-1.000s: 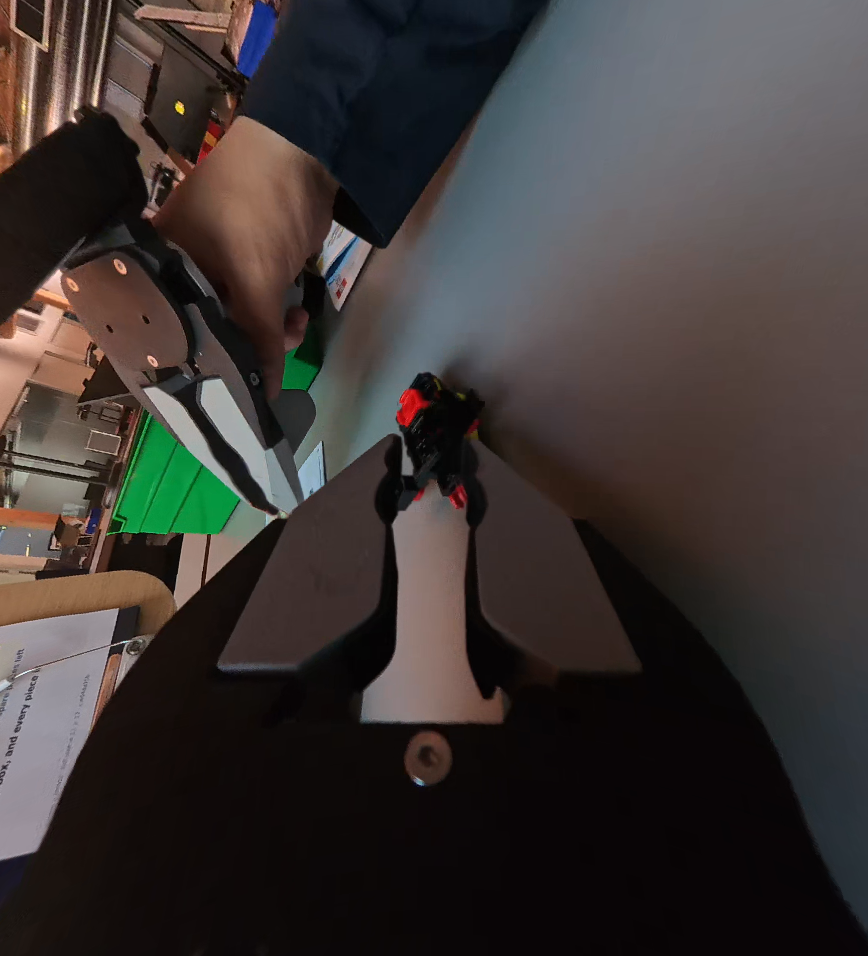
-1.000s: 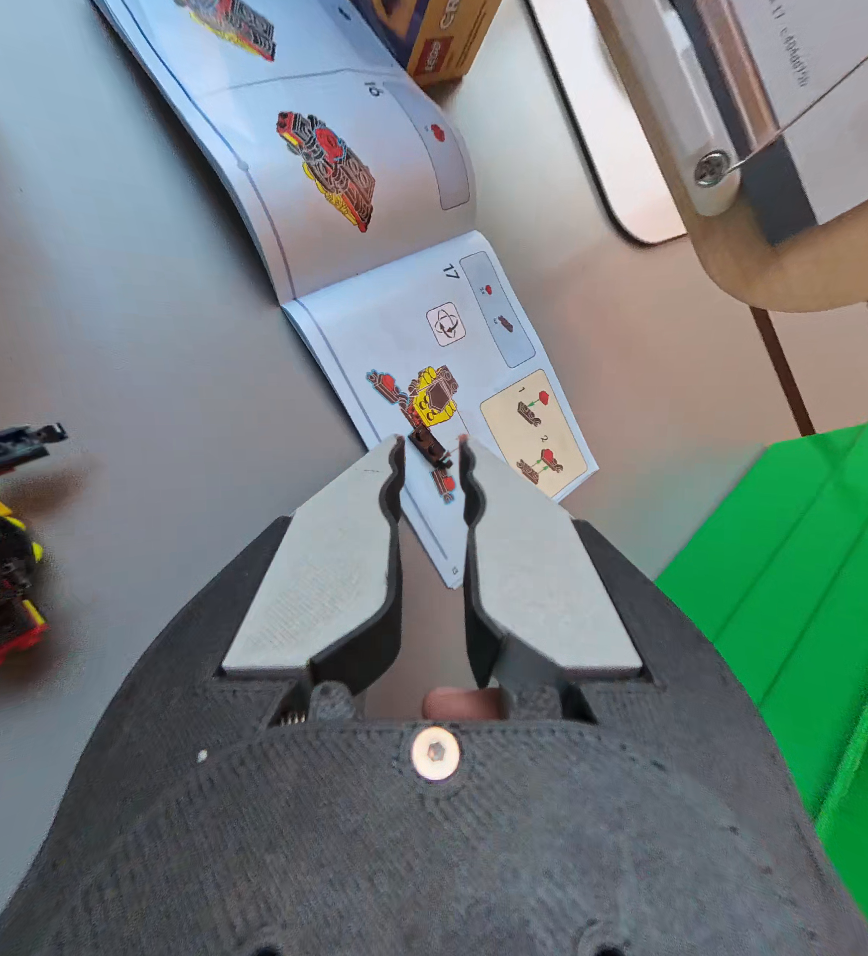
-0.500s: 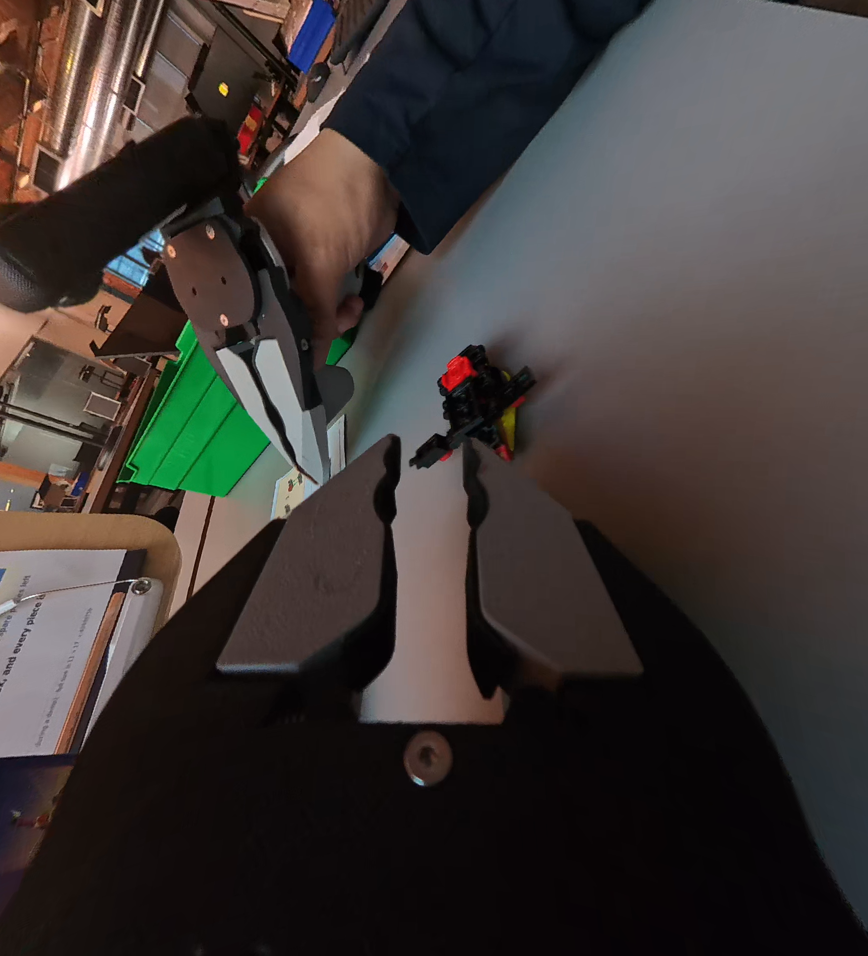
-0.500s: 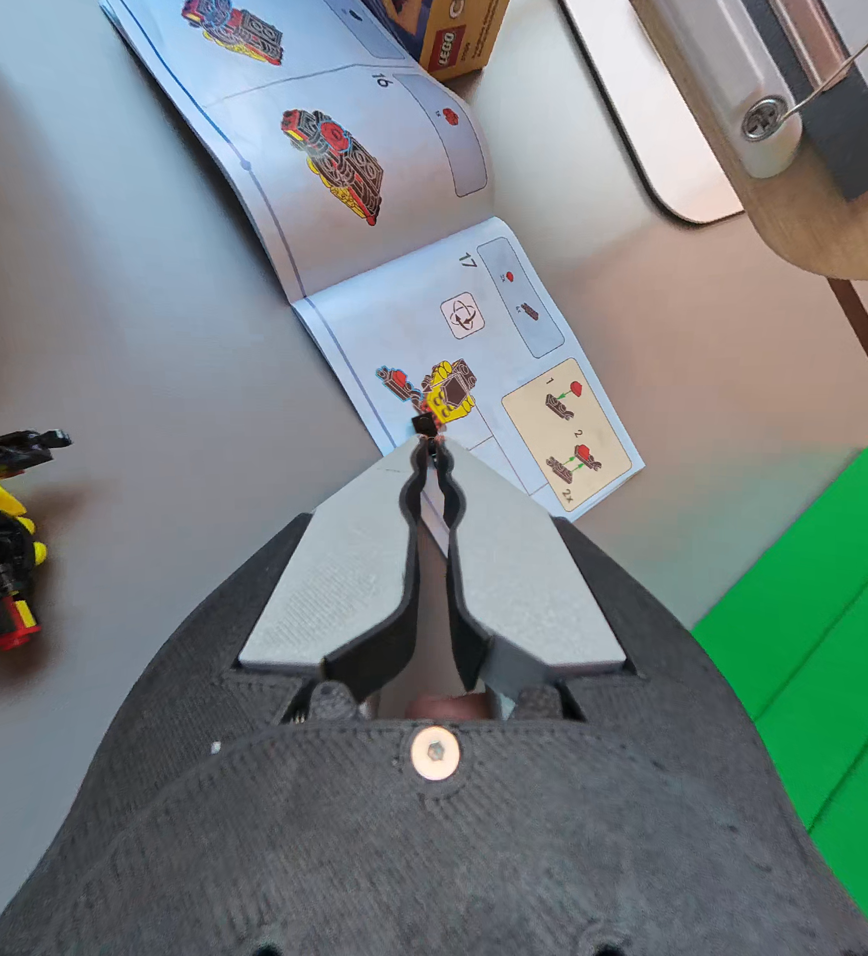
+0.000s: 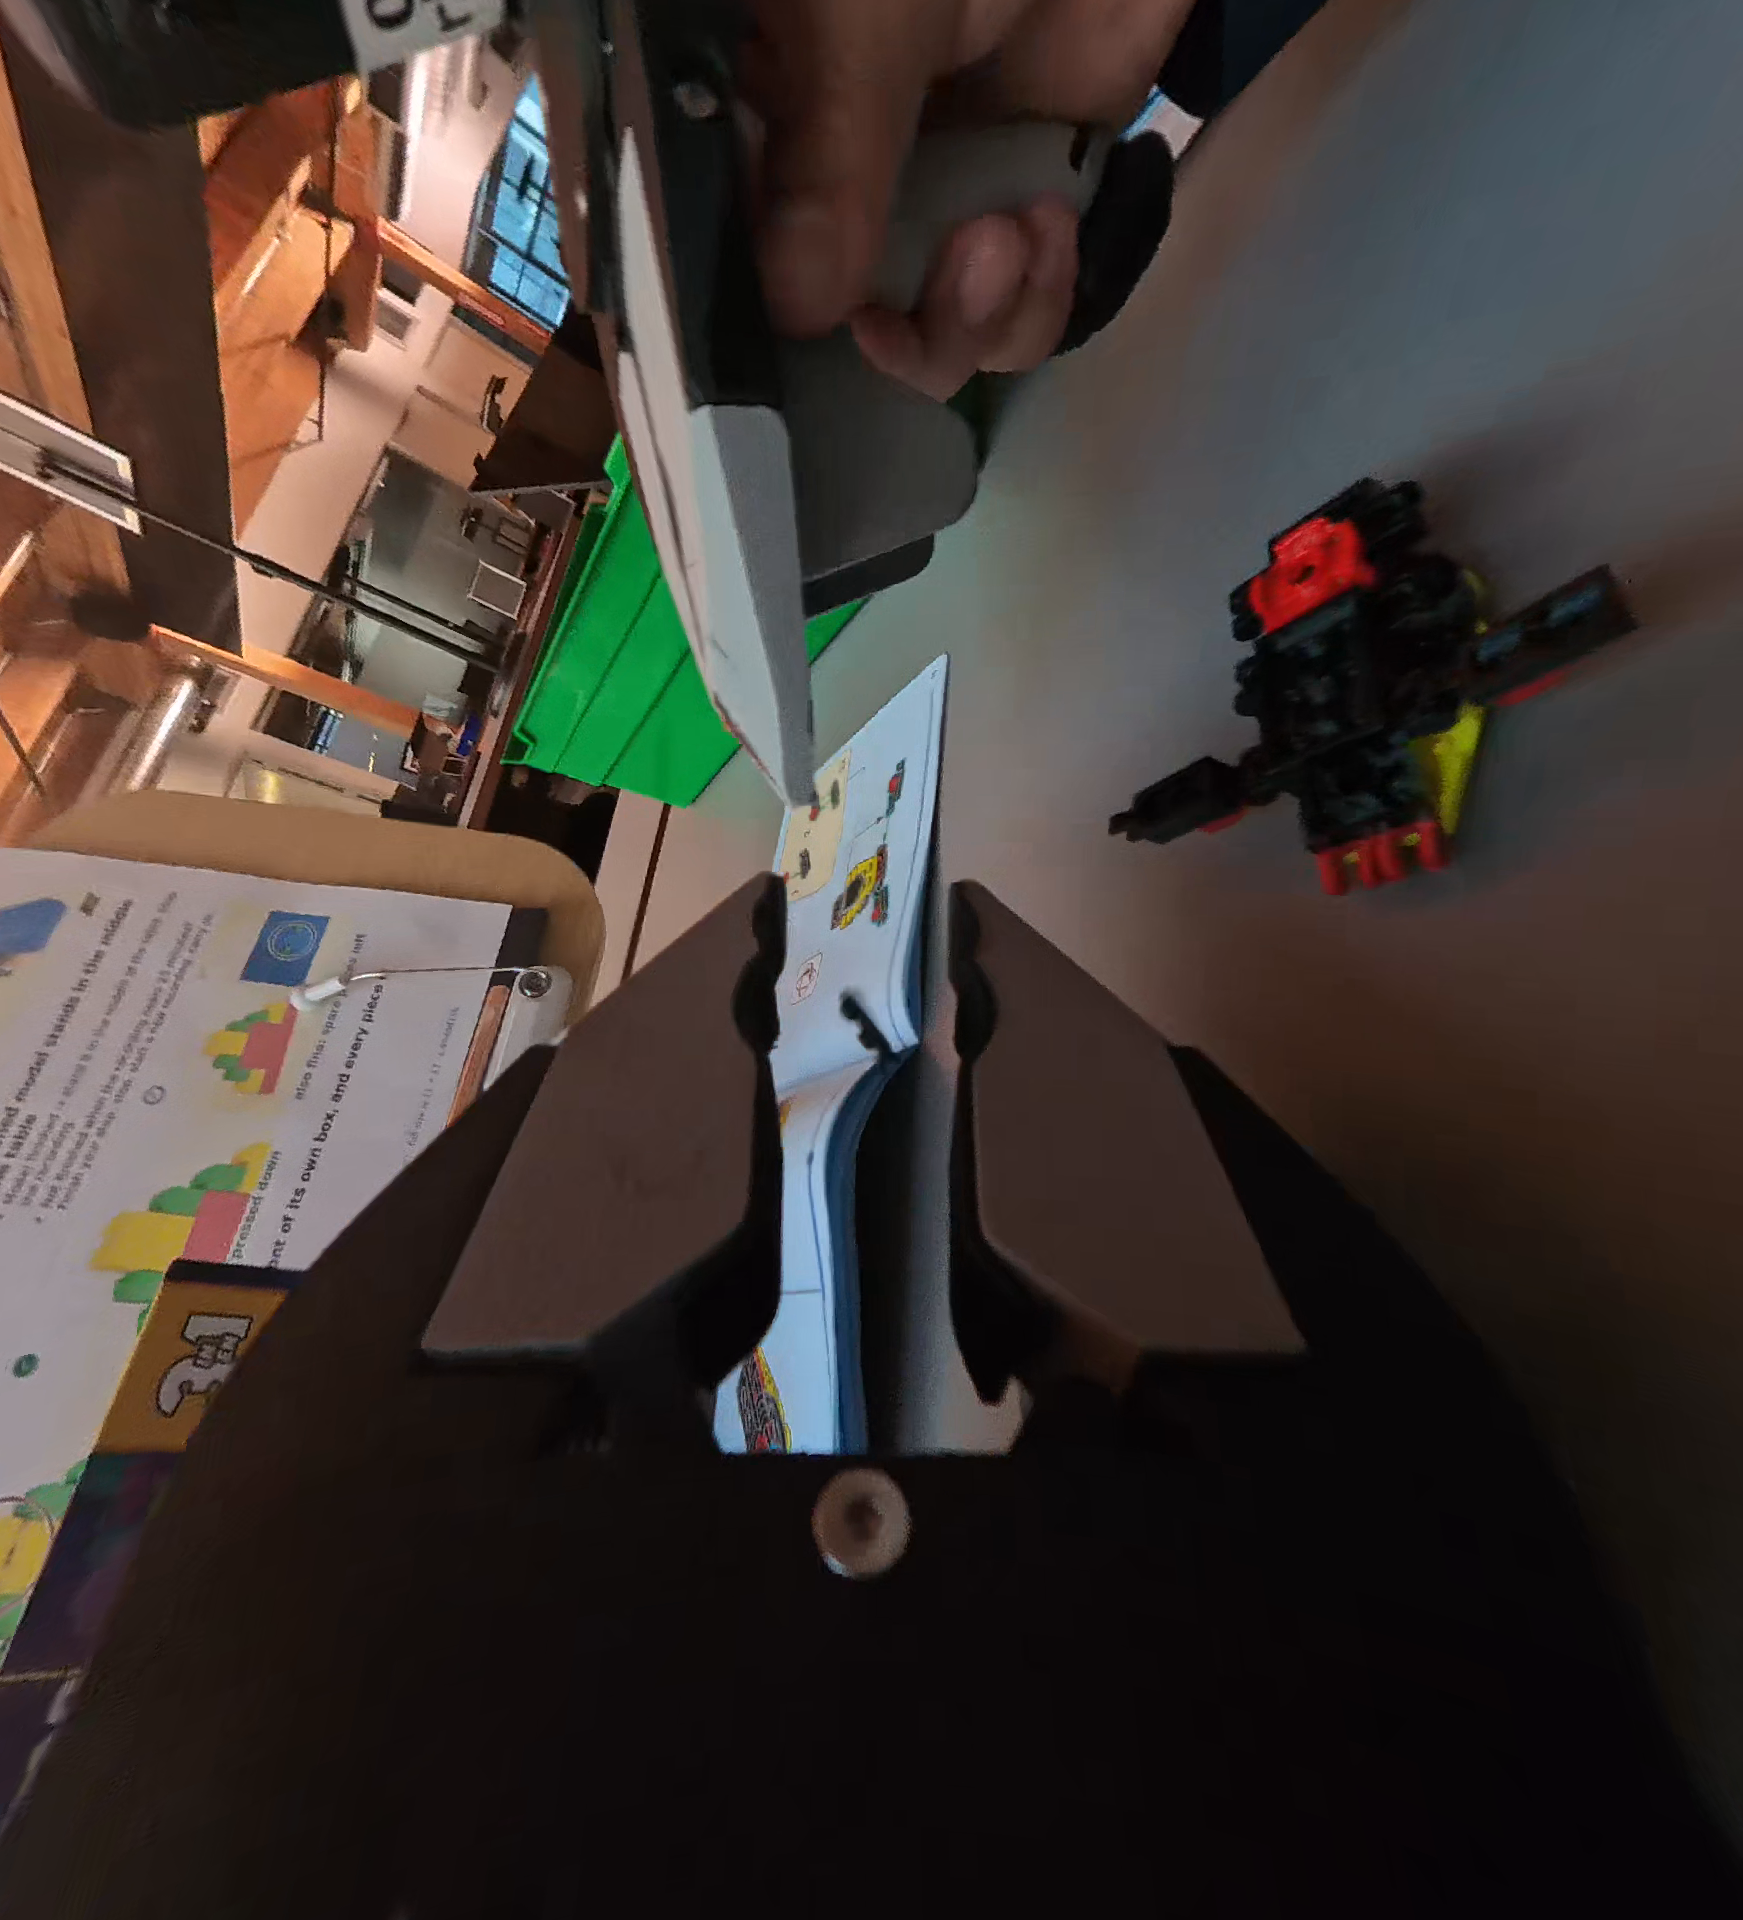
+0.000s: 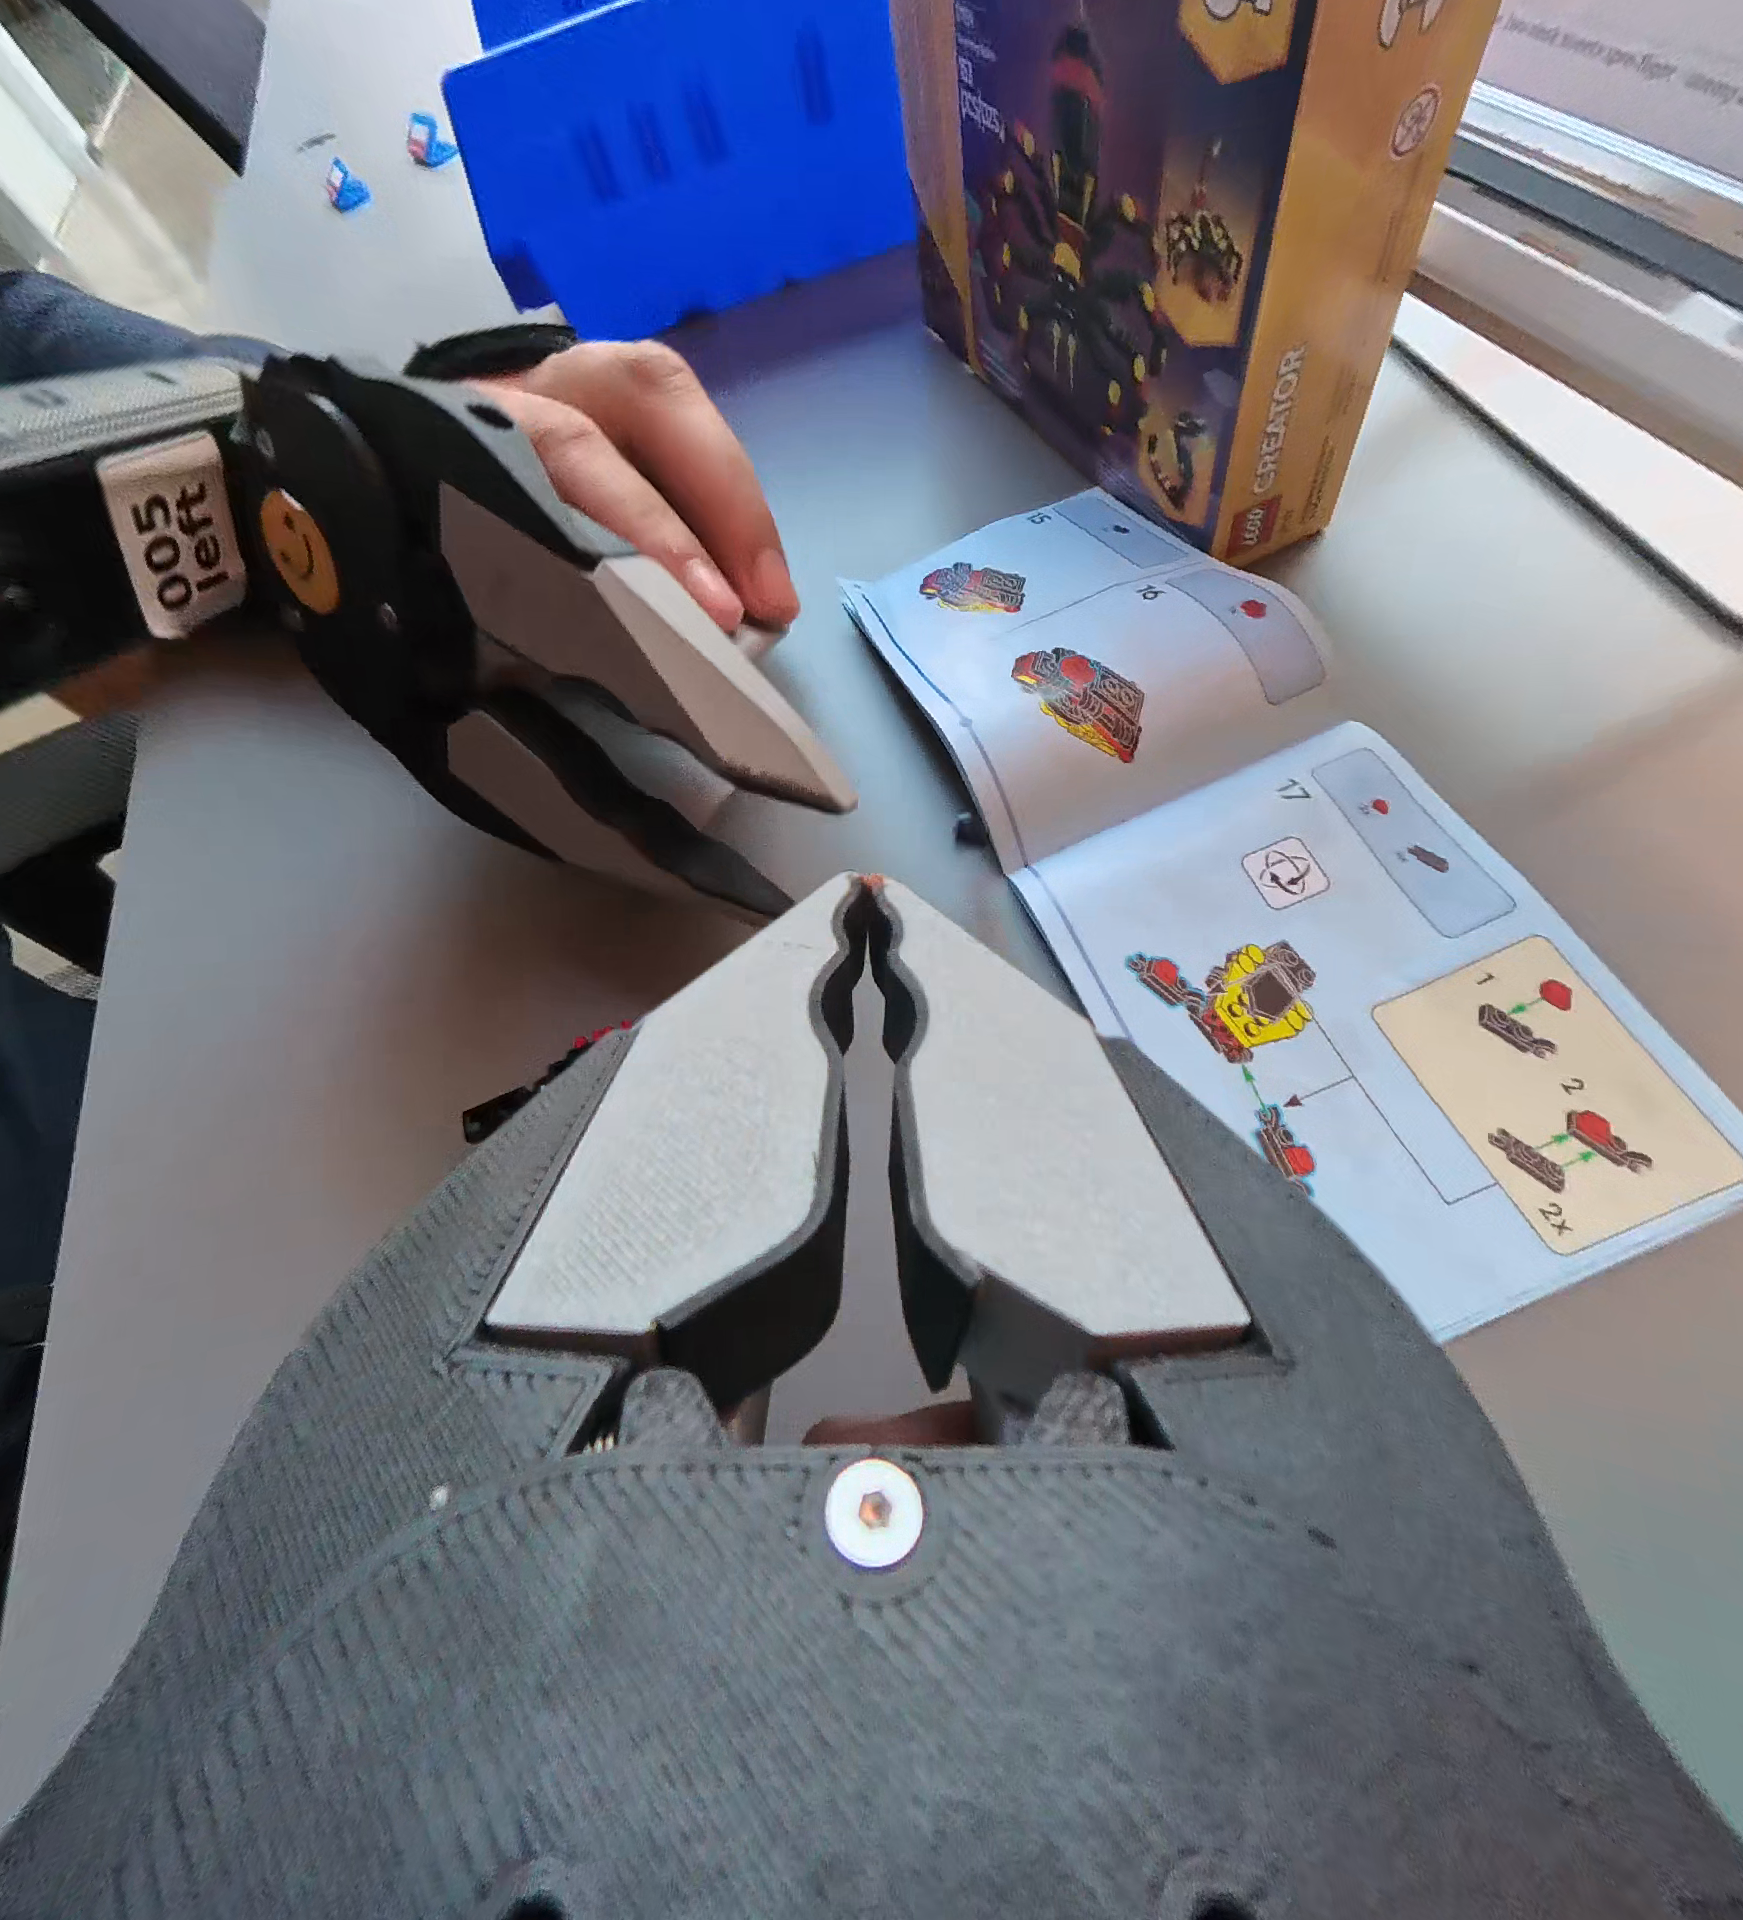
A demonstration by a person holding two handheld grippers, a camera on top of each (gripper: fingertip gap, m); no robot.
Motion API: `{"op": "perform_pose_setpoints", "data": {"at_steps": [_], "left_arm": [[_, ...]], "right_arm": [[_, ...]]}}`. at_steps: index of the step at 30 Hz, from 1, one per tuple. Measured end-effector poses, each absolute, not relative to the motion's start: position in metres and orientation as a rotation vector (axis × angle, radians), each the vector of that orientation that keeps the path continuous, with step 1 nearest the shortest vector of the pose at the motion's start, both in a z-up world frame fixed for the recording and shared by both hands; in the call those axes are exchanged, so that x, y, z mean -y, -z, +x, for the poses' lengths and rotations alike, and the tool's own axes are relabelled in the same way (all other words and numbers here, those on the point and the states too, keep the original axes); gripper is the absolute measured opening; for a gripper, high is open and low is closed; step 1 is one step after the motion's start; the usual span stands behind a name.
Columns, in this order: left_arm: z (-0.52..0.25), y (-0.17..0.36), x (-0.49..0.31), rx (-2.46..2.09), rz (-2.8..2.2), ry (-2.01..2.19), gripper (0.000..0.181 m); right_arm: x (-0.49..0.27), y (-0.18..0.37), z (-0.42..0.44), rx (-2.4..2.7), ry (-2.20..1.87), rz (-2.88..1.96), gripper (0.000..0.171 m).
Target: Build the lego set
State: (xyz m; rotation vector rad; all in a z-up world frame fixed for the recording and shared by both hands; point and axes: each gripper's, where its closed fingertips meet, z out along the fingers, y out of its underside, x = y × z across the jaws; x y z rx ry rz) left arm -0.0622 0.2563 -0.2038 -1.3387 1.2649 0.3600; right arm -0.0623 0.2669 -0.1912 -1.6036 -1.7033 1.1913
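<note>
Two tongs, right tongs [image 6: 869,883] pinching tiny red piece [image 6: 871,882], left tongs [image 5: 859,906] spread, empty

My right grey-padded black gripper [image 6: 869,896] is pinched nearly closed on a tiny red bit at its tips, while my left black gripper with grey finger plates [image 5: 862,914], held in my bare hand [image 6: 659,488], hangs with jaws parted.
</note>
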Motion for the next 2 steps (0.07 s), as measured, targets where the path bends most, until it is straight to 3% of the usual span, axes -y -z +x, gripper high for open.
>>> {"op": "perform_pose_setpoints", "data": {"at_steps": [1,2], "left_arm": [[-0.0628,0.2095,-0.2576,-1.289,-1.349,-0.388,0.029],[-0.0651,0.2152,-0.2588,-1.312,-1.363,-0.411,0.029]], "right_arm": [[-0.27,0.1949,-0.062,1.705,-1.16,-1.623,0.0],[-0.2772,0.2021,-0.0604,1.71,-1.084,-1.649,0.0]]}}
